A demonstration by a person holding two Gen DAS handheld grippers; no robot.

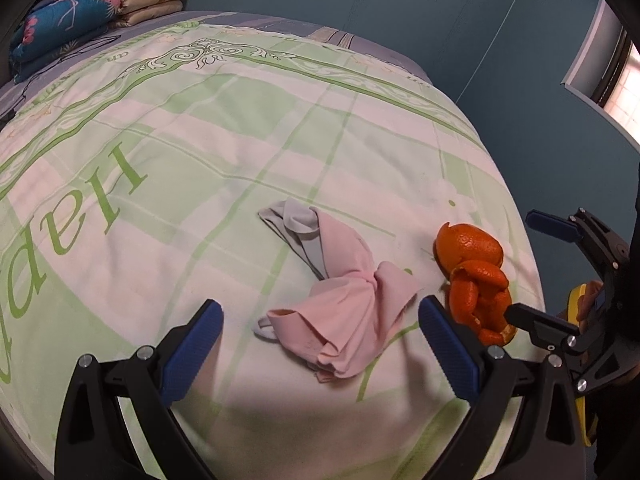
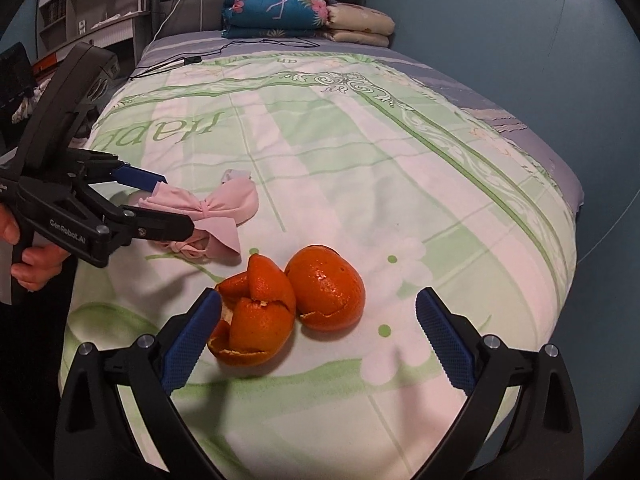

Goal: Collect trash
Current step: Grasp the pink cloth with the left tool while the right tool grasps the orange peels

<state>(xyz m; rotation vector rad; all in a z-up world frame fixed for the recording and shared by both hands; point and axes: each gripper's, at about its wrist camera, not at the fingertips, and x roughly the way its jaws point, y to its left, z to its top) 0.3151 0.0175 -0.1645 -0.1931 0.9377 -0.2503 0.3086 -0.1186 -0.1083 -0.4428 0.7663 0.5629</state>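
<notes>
Two pieces of orange peel lie side by side on the green and white bedspread [image 2: 360, 128]: a curled open peel [image 2: 256, 316] and a domed peel [image 2: 328, 288]. They also show in the left wrist view [image 1: 474, 276]. My right gripper [image 2: 318, 340] is open, its fingers on either side of the peels, close above the bed. A crumpled pink and grey cloth [image 1: 340, 300] lies to the left of the peels. My left gripper [image 1: 320, 344] is open and empty, its fingers astride the cloth's near end.
Folded quilts [image 2: 304, 12] and dark clothes are stacked at the headboard. A black cable [image 2: 224, 52] runs across the bed's far end. A shelf unit [image 2: 100, 4] stands at the far left. A teal wall [image 1: 440, 20] borders the bed's right side.
</notes>
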